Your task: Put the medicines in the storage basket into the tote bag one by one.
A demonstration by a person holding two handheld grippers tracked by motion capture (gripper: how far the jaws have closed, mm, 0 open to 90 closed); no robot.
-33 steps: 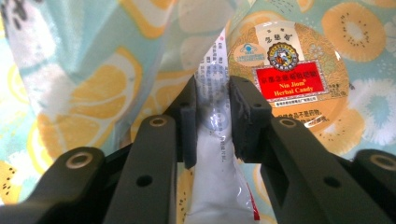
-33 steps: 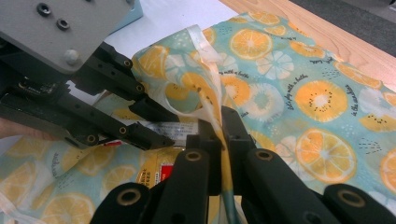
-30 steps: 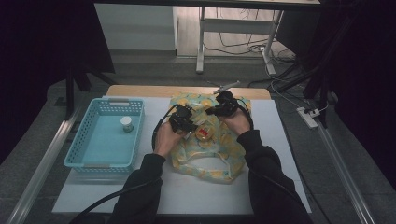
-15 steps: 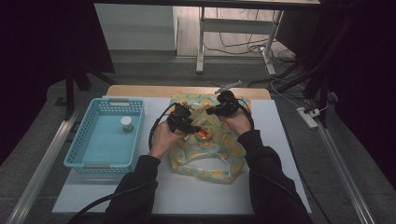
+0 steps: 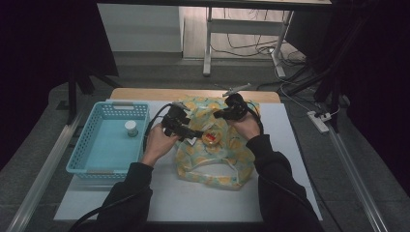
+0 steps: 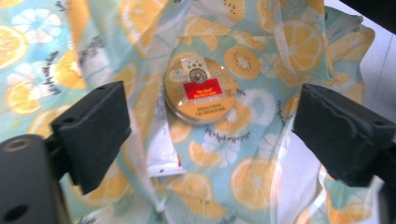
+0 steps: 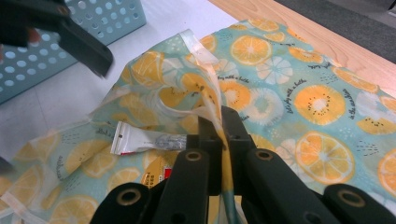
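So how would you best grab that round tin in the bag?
Probably by its rim, from straight above. The tin lies flat, lid up, inside the bag; the right gripper holds the bag's edge up. The left gripper, its jaws just opened with nothing between them, could straddle it.

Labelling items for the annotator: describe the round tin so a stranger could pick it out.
On the white table mat lies a citrus-print bag. Inside its open mouth sits the round tin, beside a white tube; it alone is a gold disc with a red label.
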